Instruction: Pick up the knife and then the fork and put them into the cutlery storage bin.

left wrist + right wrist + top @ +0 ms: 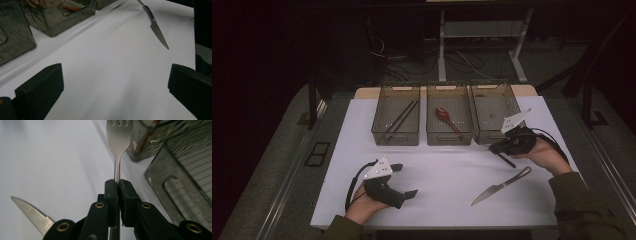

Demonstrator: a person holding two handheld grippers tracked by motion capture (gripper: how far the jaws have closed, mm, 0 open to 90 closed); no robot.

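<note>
A slim silver fork (pixel 118 142) with shiny, upright tines.

Room lay dark; grey floor (pixel 272 165) surrounded white table (pixel 437 200); cables (pixel 462 62) tangled beneath white-legged desk (pixel 442 45) behind.

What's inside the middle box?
Inside the middle box lies one spoon with a reddish-brown bowl, slanting across the bottom. Nothing else can be made out in there, though the tinted walls and dim light could hide something small along the near edge.
</note>
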